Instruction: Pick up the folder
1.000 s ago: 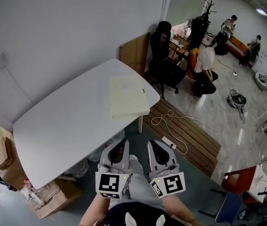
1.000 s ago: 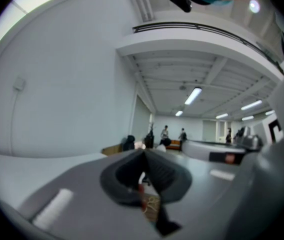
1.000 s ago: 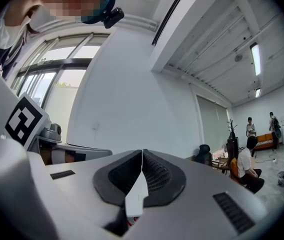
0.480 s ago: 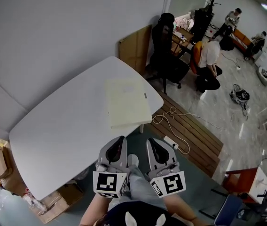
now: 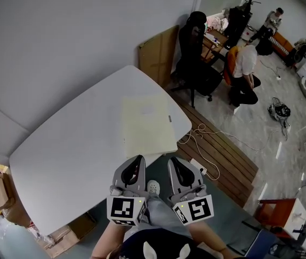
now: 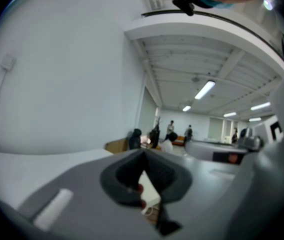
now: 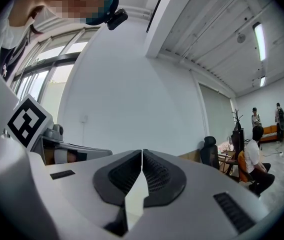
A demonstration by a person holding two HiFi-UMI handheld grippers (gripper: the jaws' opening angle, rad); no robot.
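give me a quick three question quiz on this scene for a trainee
1. True or false: the folder lies flat on the white table.
2. Pick one. The left claw and the right claw are: A) both shut and empty; B) both wide open; C) both shut on the folder.
3. Fill in: beyond the table's far corner stands a black office ____.
Key: 1 true; 2 A; 3 chair.
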